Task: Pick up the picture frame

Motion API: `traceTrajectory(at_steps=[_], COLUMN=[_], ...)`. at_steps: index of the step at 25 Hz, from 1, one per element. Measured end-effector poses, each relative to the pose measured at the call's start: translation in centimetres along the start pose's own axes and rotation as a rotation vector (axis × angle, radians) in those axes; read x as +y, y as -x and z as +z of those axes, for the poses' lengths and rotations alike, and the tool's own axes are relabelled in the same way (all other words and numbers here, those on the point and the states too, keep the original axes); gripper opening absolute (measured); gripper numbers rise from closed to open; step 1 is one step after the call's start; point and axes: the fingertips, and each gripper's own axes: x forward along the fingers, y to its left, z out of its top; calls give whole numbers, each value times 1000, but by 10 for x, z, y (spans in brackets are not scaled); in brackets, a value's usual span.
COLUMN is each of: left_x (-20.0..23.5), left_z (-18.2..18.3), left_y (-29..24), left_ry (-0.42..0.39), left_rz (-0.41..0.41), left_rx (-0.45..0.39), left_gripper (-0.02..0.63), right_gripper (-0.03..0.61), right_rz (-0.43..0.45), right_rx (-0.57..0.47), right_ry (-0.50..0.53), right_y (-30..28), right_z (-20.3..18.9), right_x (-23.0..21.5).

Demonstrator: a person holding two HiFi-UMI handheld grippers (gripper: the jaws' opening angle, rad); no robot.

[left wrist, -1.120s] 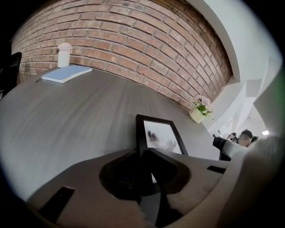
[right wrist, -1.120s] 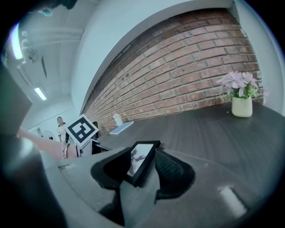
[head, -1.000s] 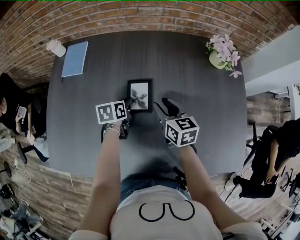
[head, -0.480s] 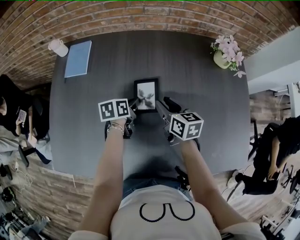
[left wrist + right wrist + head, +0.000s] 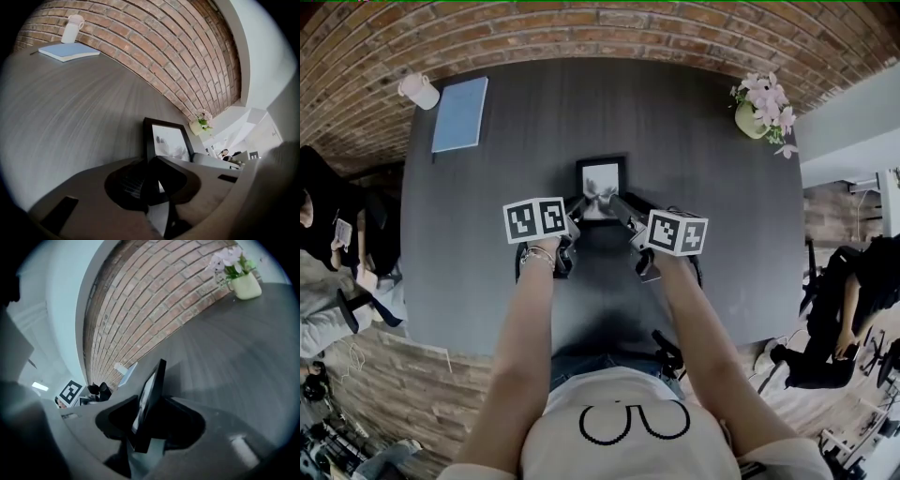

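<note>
Head view: my left gripper (image 5: 575, 208) and right gripper (image 5: 622, 208) each clamp a side edge of the picture frame (image 5: 602, 175), at the middle of the dark surface (image 5: 478, 216). The lift looks to be under way; next I'd raise both evenly. A flower pot (image 5: 752, 120) stands at the far right corner, with the brick wall (image 5: 581, 23) behind.

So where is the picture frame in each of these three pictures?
Head view: frame at centre, a little above the middle.
Left gripper view: frame lower centre, face showing, near end in the jaws.
Right gripper view: frame lower centre, almost edge-on, in the jaws.
Shared landmark: flower pot, top right, just right of the frame, top right.
</note>
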Motion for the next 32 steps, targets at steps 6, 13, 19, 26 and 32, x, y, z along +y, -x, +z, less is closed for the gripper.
traceTrajectory(at_steps=[6, 13, 19, 26, 32], left_x=[0, 1, 1, 2, -8], left_z=[0, 1, 1, 4, 11], left_y=[0, 0, 0, 1, 11], left_ry=[-3, 2, 11, -6, -41], left_rz=[-3, -12, -20, -21, -45], left_rx=[4, 11, 14, 20, -8], left_gripper=[71, 71, 71, 74, 123], right_gripper=[165, 93, 11, 10, 9], right_rz=[81, 135, 185, 196, 212], right_rx=[45, 155, 144, 126, 116], right_ry=[-152, -242, -325, -344, -331], right_y=[-19, -36, -36, -38, -33], right_z=[3, -7, -6, -6, -2], right_x=[5, 13, 14, 14, 17])
